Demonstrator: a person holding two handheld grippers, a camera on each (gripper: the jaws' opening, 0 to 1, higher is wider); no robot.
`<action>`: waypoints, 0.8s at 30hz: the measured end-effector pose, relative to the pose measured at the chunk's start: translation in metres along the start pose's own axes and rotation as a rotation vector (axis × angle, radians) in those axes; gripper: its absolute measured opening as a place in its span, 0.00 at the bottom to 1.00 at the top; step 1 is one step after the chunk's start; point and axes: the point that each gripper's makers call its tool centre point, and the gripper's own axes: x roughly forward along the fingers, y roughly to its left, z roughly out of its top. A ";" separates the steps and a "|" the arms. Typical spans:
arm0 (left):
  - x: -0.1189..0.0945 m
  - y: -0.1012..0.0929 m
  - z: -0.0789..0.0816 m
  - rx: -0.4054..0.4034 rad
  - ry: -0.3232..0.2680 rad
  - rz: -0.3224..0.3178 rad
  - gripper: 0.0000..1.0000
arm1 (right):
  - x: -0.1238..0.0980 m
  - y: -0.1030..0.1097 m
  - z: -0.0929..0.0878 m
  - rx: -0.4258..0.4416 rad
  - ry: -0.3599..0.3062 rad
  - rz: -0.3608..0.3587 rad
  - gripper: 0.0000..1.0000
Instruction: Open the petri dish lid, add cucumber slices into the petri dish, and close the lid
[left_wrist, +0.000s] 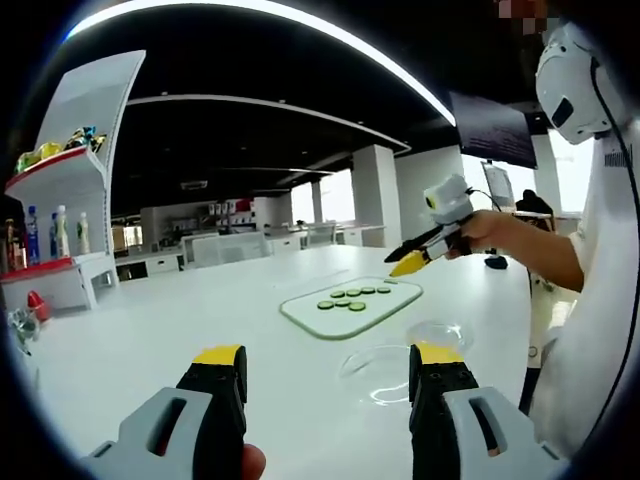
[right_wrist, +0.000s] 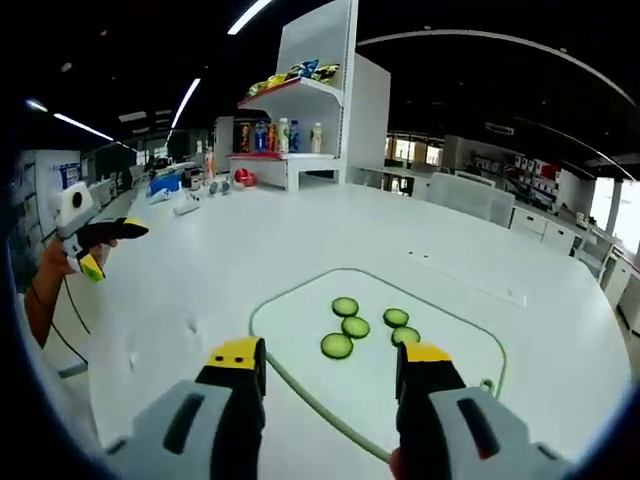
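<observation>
A clear cutting board (left_wrist: 300, 312) lies on the white table (left_wrist: 150, 330) with several green cucumber slices (left_wrist: 352, 297) on it. Nearer to me, two clear round petri dish parts rest side by side on the table: one (left_wrist: 372, 372) by my right jaw, the other (left_wrist: 440, 331) just beyond it. My left gripper (left_wrist: 328, 355) is open and empty, short of the dish. The right gripper (left_wrist: 412, 258) hovers above the board's far right end in a hand. In the right gripper view, my right gripper (right_wrist: 330, 352) is open over the board (right_wrist: 275, 315) and slices (right_wrist: 354, 326). The left gripper (right_wrist: 108, 248) hangs open at the far left.
A white shelf unit (left_wrist: 70, 180) with bottles and snack bags stands at the table's far side, also the shelf unit (right_wrist: 300, 120). Small items (right_wrist: 170, 185) lie near it. A person in white (left_wrist: 600, 300) stands close at the right. Counters and chairs (right_wrist: 470, 195) line the background.
</observation>
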 end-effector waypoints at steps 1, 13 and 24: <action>0.000 0.000 -0.001 -0.001 0.001 -0.001 0.66 | 0.005 0.000 -0.003 -0.006 0.014 0.005 0.52; 0.002 -0.001 -0.002 0.010 0.021 0.007 0.66 | 0.035 -0.003 -0.017 -0.018 0.084 0.036 0.47; 0.001 -0.001 0.000 0.010 0.017 0.014 0.66 | 0.052 0.002 -0.023 -0.019 0.111 0.065 0.43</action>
